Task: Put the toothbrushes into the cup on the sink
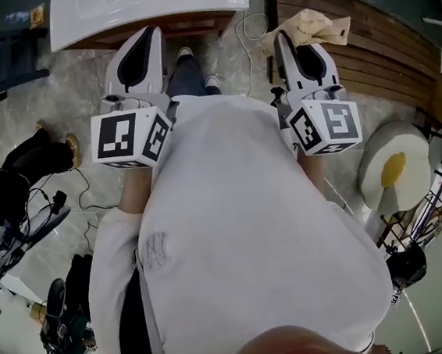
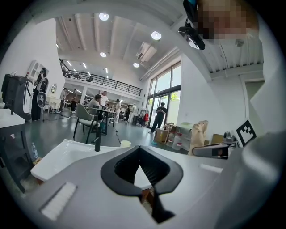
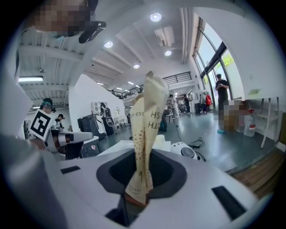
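Seen from the head view, I hold both grippers close to my chest, pointing at the white sink ahead. My right gripper is shut on a beige printed paper wrapper. In the right gripper view that wrapper stands up tall between the jaws of the right gripper. My left gripper is shut with nothing in it. The left gripper view looks past the left gripper to the sink basin, its black faucet and a pale cup on the rim. No toothbrush shows bare.
A wooden platform lies to the right of the sink. An egg-shaped cushion sits at the right. Black gear and cables cover the floor at the left. Chairs and several people stand in the hall behind the sink.
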`<state>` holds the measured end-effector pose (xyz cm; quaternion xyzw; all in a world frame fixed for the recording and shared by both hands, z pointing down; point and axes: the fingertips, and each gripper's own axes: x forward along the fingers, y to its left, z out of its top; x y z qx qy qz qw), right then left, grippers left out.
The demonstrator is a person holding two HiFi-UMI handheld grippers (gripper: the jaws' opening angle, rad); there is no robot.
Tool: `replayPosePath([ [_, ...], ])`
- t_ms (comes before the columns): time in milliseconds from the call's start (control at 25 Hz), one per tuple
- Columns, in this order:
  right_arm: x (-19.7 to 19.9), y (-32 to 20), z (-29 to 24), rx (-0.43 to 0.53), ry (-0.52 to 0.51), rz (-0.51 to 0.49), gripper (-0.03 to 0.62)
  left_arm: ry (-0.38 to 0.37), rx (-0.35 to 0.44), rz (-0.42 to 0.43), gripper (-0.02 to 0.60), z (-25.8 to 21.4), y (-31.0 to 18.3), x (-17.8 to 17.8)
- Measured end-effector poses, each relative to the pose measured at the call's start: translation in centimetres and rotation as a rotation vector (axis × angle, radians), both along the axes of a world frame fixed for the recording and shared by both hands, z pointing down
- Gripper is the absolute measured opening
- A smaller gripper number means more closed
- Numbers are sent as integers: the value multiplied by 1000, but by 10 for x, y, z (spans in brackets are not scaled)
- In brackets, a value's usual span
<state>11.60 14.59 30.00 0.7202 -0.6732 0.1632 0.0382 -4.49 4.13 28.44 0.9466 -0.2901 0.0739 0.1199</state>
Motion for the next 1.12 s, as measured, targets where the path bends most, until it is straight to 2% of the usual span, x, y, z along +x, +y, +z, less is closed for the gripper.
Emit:
replayPosePath([
  [400, 6, -41, -3, -1, 4, 32, 67, 8, 2, 33, -15, -2, -44, 7],
  [720, 2, -104, -8, 22, 5, 68, 67, 9, 20, 56, -15, -7, -113, 2],
  [960, -7, -135, -36, 44, 3, 85, 67, 3, 39, 77, -15, -33, -146, -5],
  [1120, -5, -152, -26, 34, 1, 113, 67, -2, 25, 96, -15, -19, -167, -3],
])
